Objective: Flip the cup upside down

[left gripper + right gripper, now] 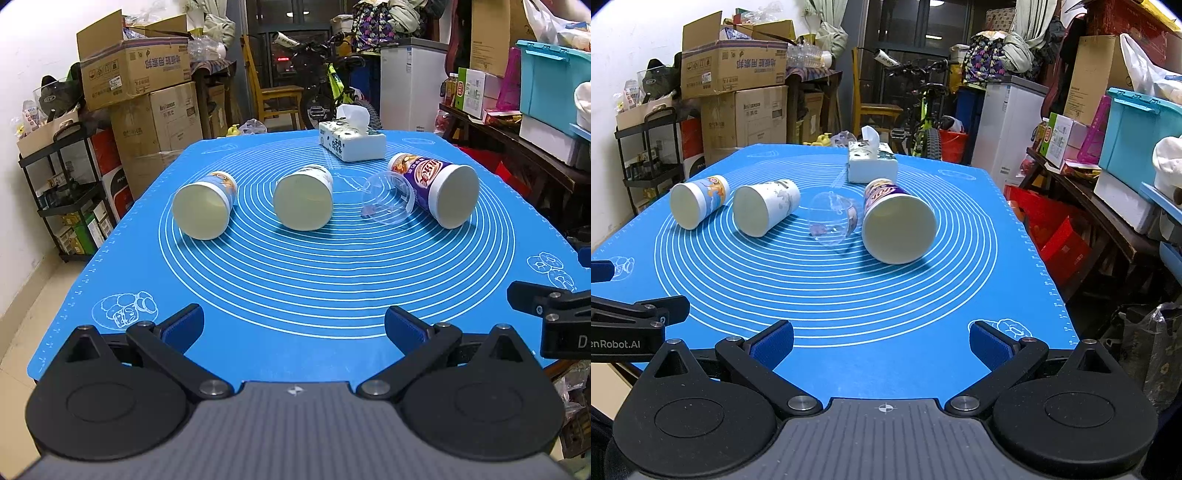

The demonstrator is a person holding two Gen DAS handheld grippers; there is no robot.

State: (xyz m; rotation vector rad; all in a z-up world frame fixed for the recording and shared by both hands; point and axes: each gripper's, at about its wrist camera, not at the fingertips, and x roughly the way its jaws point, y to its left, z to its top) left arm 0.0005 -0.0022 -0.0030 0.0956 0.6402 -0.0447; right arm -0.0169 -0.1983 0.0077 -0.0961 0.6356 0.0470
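Note:
Several cups lie on their sides on a blue mat [295,280], mouths toward me. From left: a blue-and-orange paper cup [203,205] [698,201], a white paper cup [303,201] [764,206], a clear plastic cup [388,199] [833,218] and a purple printed paper cup [439,188] [895,221]. My left gripper [293,328] is open and empty over the mat's near edge. My right gripper [882,343] is open and empty, near the mat's front right. Each gripper shows at the edge of the other's view.
A white tissue box [351,142] [871,162] stands at the back of the mat. Cardboard boxes [136,70] and a black shelf [62,192] stand to the left. A bench with boxes and a teal bin [1141,136] runs along the right.

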